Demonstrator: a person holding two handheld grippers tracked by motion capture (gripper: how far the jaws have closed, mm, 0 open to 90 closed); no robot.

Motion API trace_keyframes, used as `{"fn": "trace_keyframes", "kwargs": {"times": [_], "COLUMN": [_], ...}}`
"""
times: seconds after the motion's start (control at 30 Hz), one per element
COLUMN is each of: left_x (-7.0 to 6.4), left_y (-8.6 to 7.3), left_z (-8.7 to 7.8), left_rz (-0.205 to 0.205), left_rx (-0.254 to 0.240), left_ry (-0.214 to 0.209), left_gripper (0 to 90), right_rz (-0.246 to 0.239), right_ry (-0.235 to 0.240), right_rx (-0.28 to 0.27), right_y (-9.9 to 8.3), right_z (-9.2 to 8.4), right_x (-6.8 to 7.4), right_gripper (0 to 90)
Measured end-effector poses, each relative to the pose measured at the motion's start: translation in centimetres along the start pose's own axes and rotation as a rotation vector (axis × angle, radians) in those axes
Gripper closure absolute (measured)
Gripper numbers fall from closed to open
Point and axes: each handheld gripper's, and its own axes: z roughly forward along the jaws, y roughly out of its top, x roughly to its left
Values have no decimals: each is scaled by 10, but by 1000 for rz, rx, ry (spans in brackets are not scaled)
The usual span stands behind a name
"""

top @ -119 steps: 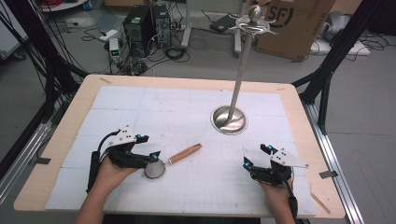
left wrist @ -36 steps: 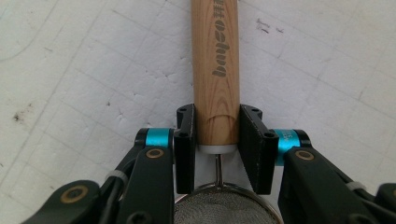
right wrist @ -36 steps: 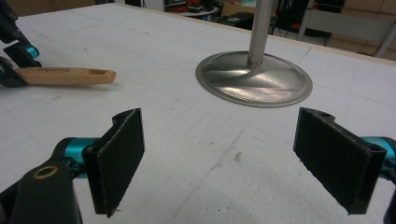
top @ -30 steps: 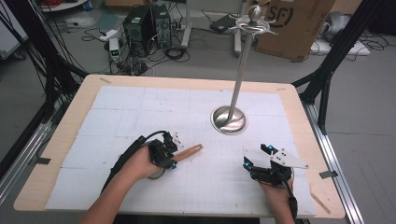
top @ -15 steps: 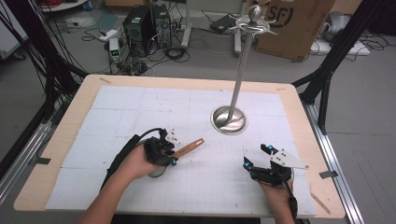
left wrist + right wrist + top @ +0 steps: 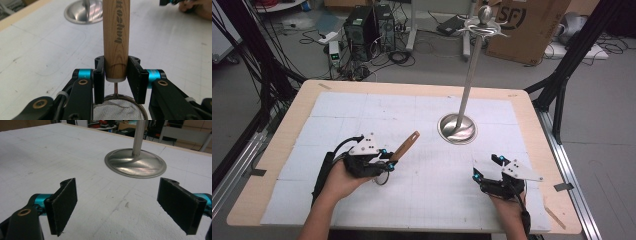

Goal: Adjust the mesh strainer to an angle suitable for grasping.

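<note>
Two claws are before me on the bench, one in each hand. My left claw is clenched on a small mesh strainer: in the left gripper view both black jaws press on the lower end of its wooden handle, one on each side. Beyond the jaws the handle goes away from the claw, toward the round base of the metal stand. Behind the jaws a thin wire goes from the handle into the round mesh bowl, which sits close to the body of the claw. In the high view the handle sticks out from the left claw, tilted upward and pointing to the stand, and the rim of the strainer shows under the claw, just above the white sheet.

My right claw is released. In the right gripper view its two jaws stand wide apart with only the white sheet between them, and the base of the stand lies ahead of them, well apart. The right hand rests low on the bench.
</note>
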Motion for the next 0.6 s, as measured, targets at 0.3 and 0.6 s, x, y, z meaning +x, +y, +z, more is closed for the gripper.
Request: {"fn": "trace_keyframes", "kwargs": {"times": [0.3, 0.6], "left_x": [-2, -1], "left_y": [-8, -12], "left_z": [-8, -8], "left_rz": [8, -12], "left_rx": [-59, -96], "left_ry": [-14, -22], "left_gripper": [687, 687], "right_rz": [3, 3], "right_ry": [-4, -3], "right_rx": [-1, 0], "right_y": [0, 0], "right_z": [0, 0], "right_x": [0, -1], "right_gripper": [155, 155]}}
